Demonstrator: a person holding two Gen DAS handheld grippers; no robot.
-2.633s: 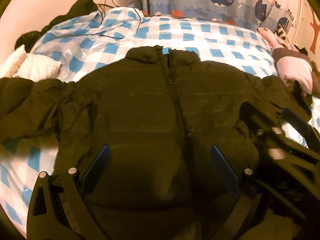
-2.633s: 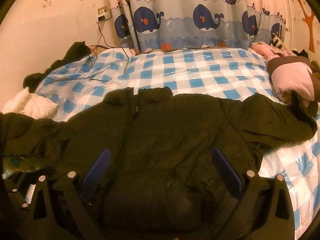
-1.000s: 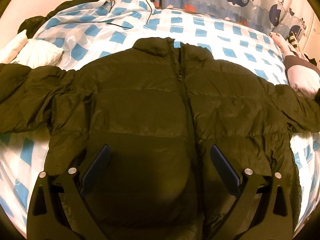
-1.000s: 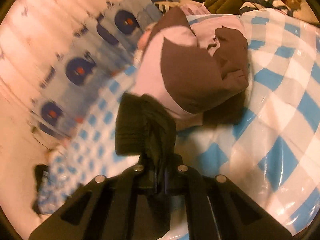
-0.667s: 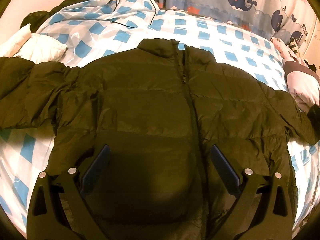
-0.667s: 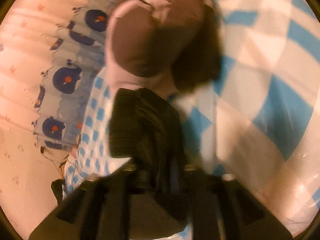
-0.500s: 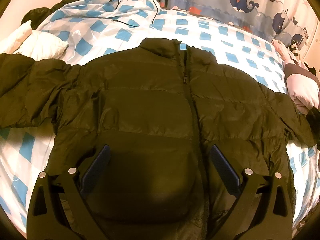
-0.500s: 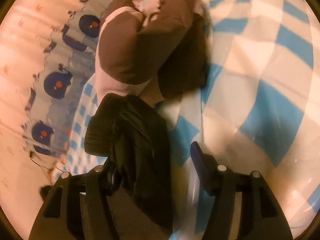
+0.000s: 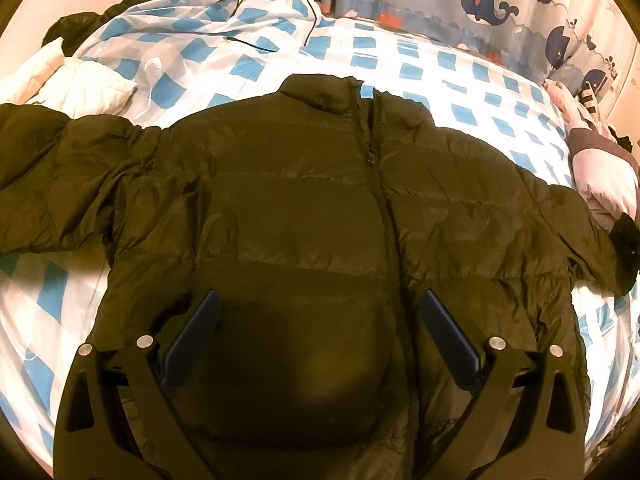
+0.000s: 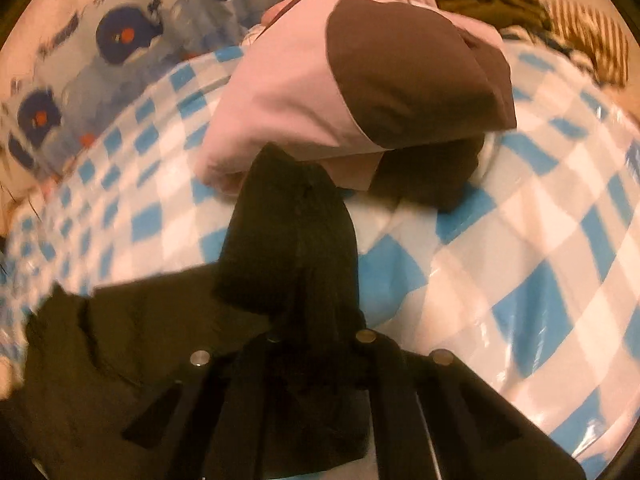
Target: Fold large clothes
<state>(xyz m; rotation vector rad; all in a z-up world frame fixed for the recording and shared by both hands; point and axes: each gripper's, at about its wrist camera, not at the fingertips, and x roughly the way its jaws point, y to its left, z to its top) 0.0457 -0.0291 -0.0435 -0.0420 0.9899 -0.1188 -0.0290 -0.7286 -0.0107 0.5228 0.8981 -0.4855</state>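
A: What is obscured?
B: The right hand-held gripper has its pads buried in the cuff, clamped on it; view blurred.
A: And the garment?
B: The dark olive quilted puffer jacket lies flat on the blue-checked bed, zipped. The left hand-held gripper hovers wide above its hem.

Most of the bed is covered by the spread dark jacket; open checked cover is left beyond its collar and below its left sleeve. At the right sleeve cuff, passage is blocked by a pink-and-brown garment lying just beyond it. White bedding is piled by the left sleeve.
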